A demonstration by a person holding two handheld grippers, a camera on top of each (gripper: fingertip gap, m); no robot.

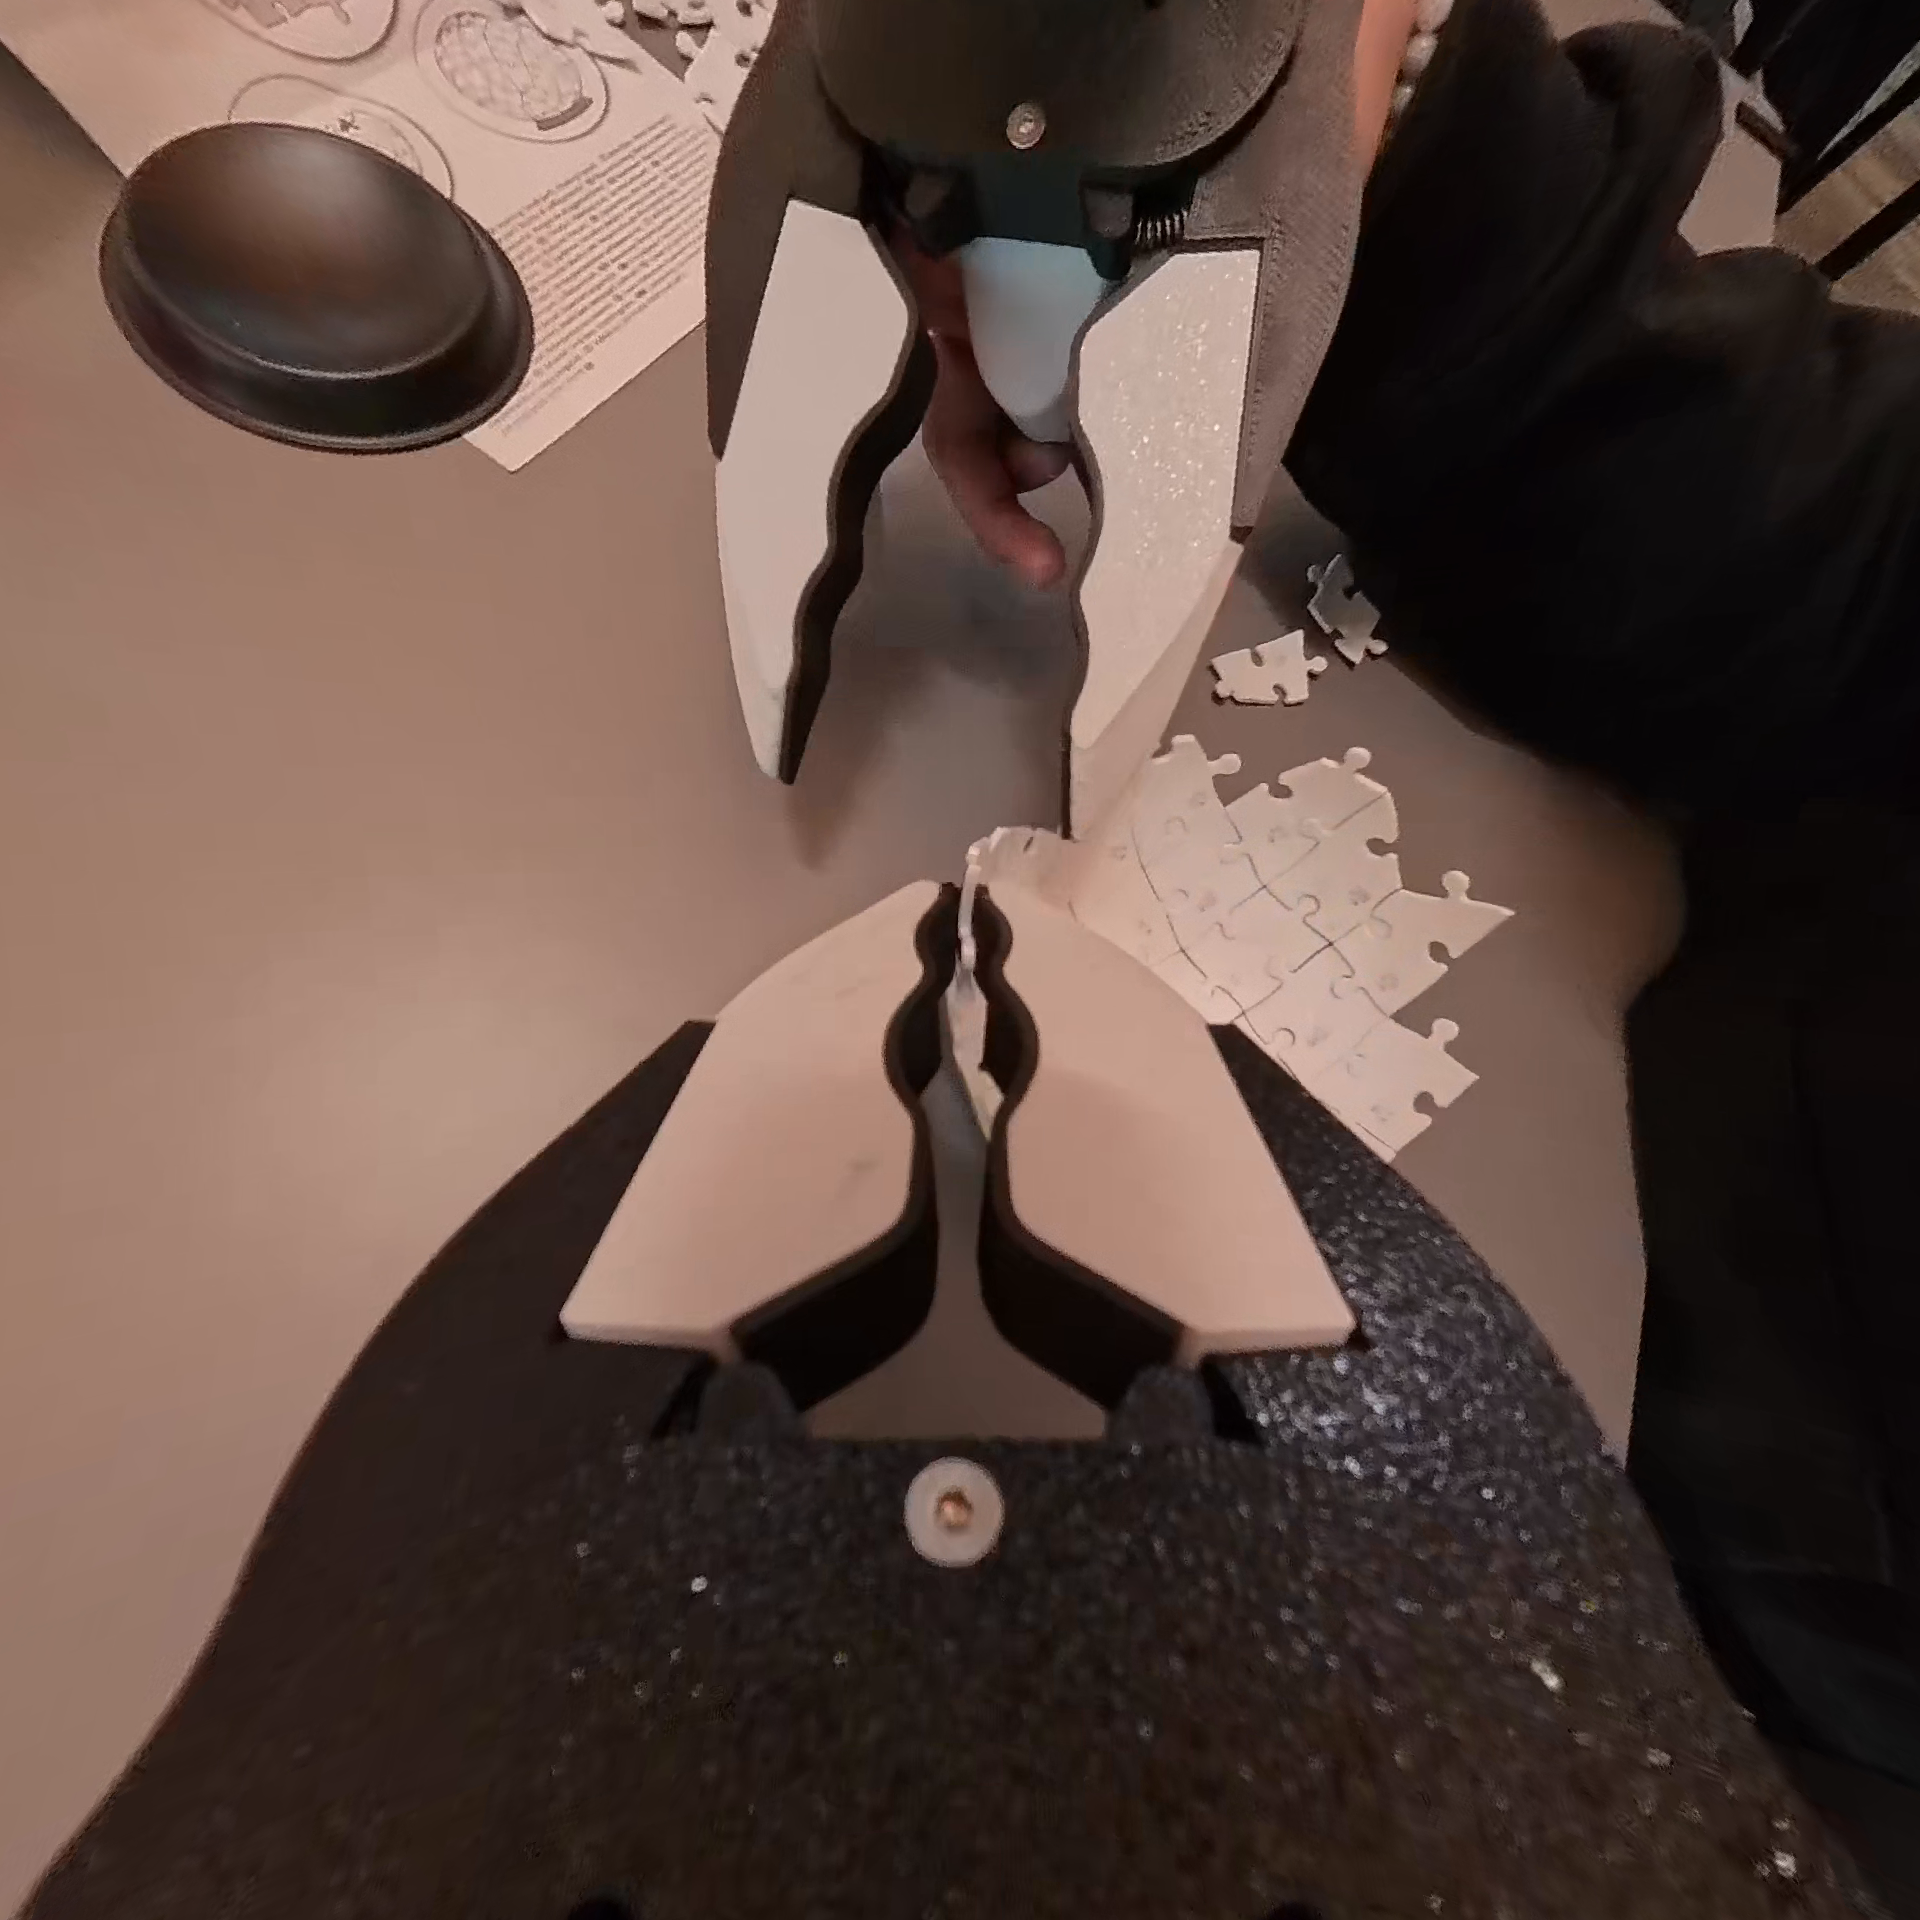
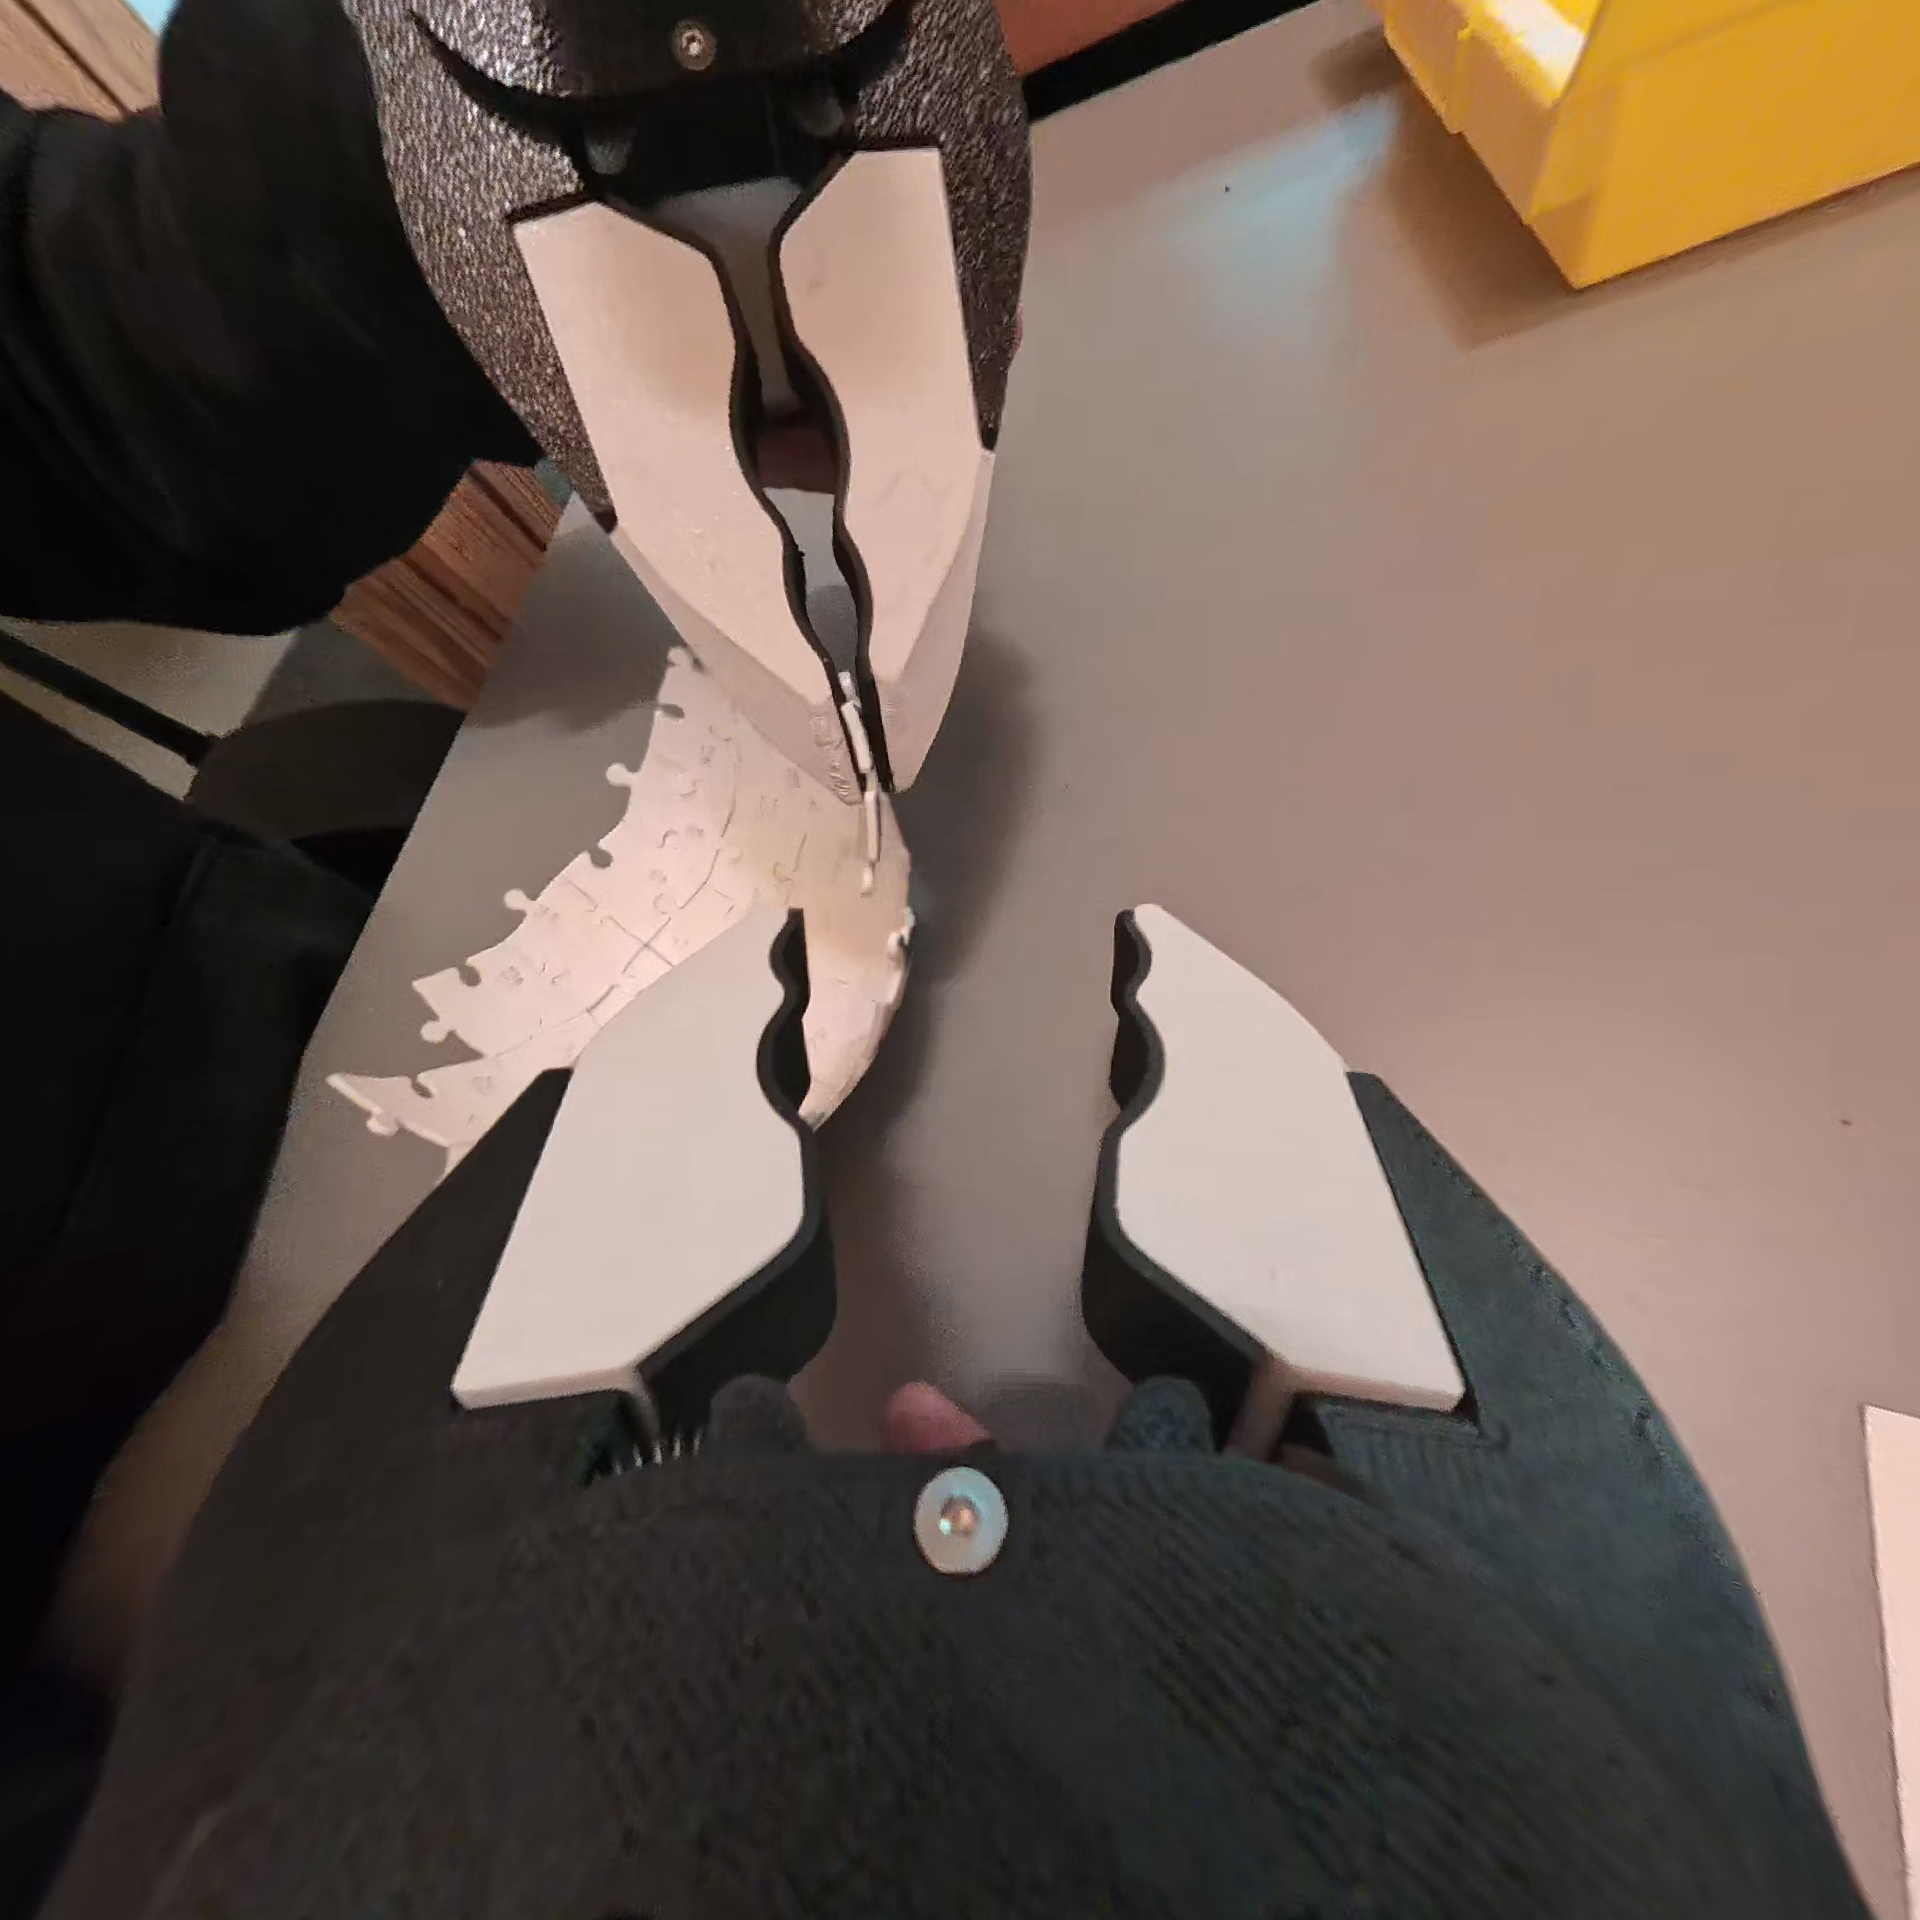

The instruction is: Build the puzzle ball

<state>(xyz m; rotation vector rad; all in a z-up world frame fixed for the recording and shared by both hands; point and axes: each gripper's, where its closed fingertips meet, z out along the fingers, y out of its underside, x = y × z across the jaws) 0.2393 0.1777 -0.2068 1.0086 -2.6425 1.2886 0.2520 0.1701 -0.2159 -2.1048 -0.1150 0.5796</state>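
Leftmost in the left wrist view sits a dark domed bowl [image 1: 312, 286], upside down on a printed instruction sheet [image 1: 582, 197] that lies on the tan table [image 1: 312, 831]. Moving right, the left gripper [image 1: 961, 914] has its fingers closed on the edge of a white puzzle piece [image 1: 968, 935], held on edge so its thin side faces the camera. That piece appears to belong to, or be joined to, the curved band of assembled pieces [image 1: 1299, 935], which fans out to the right with its far end resting on the table near the person's dark sleeve [image 1: 1662, 520]. Two loose pieces [image 1: 1273, 670] lie beyond it.

Opposite, the right gripper [image 1: 925, 774] points back toward the left one with its fingers spread and nothing between them; one tip is just beside the band's raised end, touching or nearly so.

From the right wrist view, the band [image 2: 665, 935] runs from lower left up to the left gripper [image 2: 873, 774], so its long axis sweeps diagonally away to the left of the right gripper [image 2: 961, 925]. The right gripper's left finger [image 2: 675, 1174] overlaps the band's near edge, while the open gap looks onto bare table. My reading: the right gripper must shift left to take the band. A yellow box [image 2: 1662, 114] stands far right.
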